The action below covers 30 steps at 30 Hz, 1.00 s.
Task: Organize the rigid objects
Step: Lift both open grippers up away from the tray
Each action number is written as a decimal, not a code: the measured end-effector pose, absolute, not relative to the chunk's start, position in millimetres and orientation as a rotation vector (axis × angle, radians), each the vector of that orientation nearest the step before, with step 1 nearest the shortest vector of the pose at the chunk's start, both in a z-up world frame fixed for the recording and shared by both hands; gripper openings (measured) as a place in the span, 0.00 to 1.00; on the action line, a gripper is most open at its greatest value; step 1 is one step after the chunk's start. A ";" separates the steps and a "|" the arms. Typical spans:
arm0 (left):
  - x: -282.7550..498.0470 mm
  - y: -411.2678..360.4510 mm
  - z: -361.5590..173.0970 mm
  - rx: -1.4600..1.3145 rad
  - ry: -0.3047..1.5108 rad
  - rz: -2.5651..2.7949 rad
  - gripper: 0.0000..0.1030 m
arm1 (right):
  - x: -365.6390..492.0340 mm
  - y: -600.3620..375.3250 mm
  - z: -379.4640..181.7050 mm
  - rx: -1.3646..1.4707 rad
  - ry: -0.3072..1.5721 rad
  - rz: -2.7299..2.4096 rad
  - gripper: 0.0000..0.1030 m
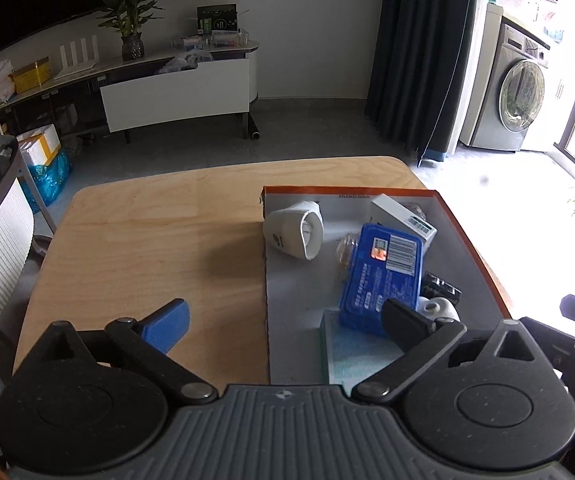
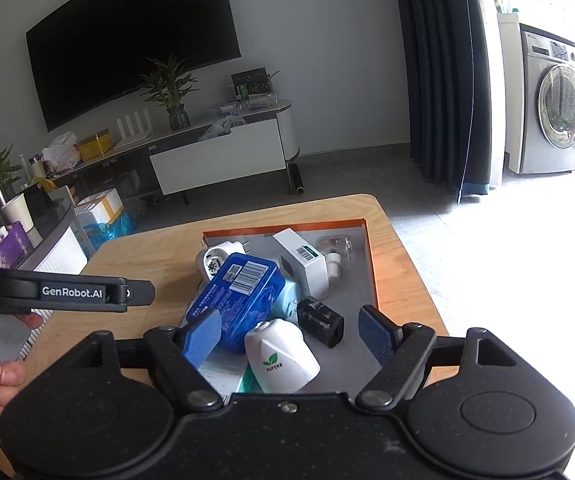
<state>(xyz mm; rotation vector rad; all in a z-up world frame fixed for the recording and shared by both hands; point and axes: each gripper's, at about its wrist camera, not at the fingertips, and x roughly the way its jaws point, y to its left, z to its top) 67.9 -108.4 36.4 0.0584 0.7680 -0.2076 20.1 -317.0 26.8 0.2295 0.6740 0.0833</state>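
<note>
You are holding both the left hand-held gripper (image 1: 283, 326) and right hand-held gripper (image 2: 291, 330) wide open, empty; the white rounded plastic bottle (image 2: 281, 356) between the right fingers appears next for grasping.

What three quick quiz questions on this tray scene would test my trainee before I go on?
1. True or false: the blue tin lies inside the orange-rimmed tray.
2. What holds the right tongs: A nothing, B the black adapter, C the white box?
3. The left tongs are open or shut?

Key: 1 true; 2 A; 3 open.
</note>
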 end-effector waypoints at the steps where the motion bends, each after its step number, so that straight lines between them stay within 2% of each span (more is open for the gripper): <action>1: 61.2 -111.0 34.6 0.068 0.764 -0.205 1.00 | 14.8 -316.8 27.8 0.228 0.671 0.082 0.88; 11: 22.3 -119.2 19.0 0.043 0.769 -0.191 1.00 | -24.0 -316.8 28.4 0.211 0.669 0.040 0.90; 14: 18.7 -118.1 15.1 0.017 0.780 -0.168 1.00 | -31.3 -318.5 26.9 0.217 0.669 0.039 0.97; 20: 8.0 -120.3 6.6 -0.011 0.798 -0.171 1.00 | -51.7 -322.4 20.6 0.216 0.604 -0.007 0.97; 23: -1.3 -124.8 5.4 -0.001 0.787 -0.188 1.00 | -52.5 -315.9 15.5 0.148 0.658 0.004 0.98; 30: -14.9 -128.6 1.2 0.007 0.784 -0.196 1.00 | -60.1 -318.5 14.5 0.182 0.687 0.000 0.99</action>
